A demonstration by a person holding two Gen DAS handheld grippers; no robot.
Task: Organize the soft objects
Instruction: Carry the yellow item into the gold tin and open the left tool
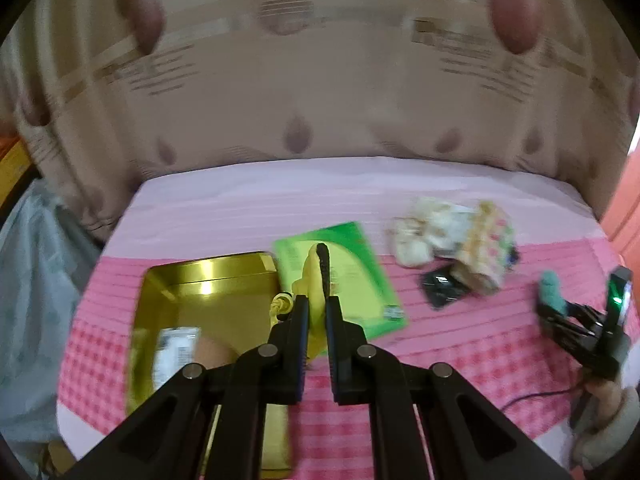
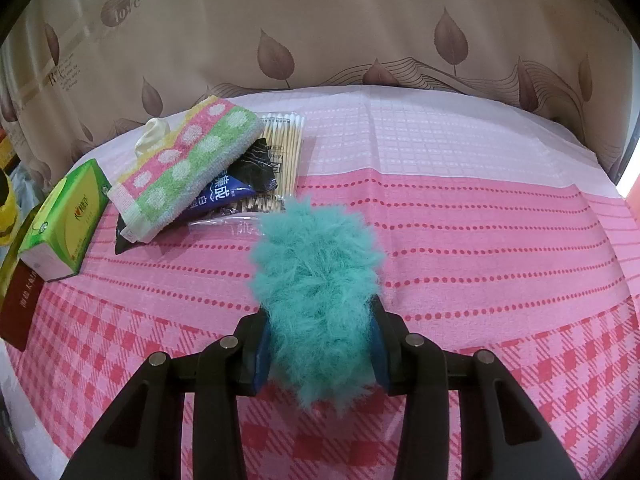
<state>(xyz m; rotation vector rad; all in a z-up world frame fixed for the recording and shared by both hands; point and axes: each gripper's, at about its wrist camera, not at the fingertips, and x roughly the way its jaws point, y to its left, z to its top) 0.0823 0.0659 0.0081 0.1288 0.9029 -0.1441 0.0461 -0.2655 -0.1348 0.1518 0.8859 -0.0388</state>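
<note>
The left hand-held gripper is pinching a yellow soft toy with a dark strip along its top, holding it clear of the table, just right of the gold metal tin. That spot suggests the tin is the collecting place: it stands open at the near left, and a small white packet already lies in it. Blur in the left wrist view hides what kind of toy it is.

The right hand-held gripper is pressed onto a teal fluffy pompom, the fur bulging out past both blue pads, which reads as a light squeeze suited to something so compressible. It hangs over the pink checked tablecloth, well right of the tin.

Still waiting at the far left of that view are a spotted pink-and-green towel draped across a dark snack packet and a bag of cotton swabs, with a green tissue box beside them. The towel probably belongs with the soft things; the swabs and box likely do not.
</note>
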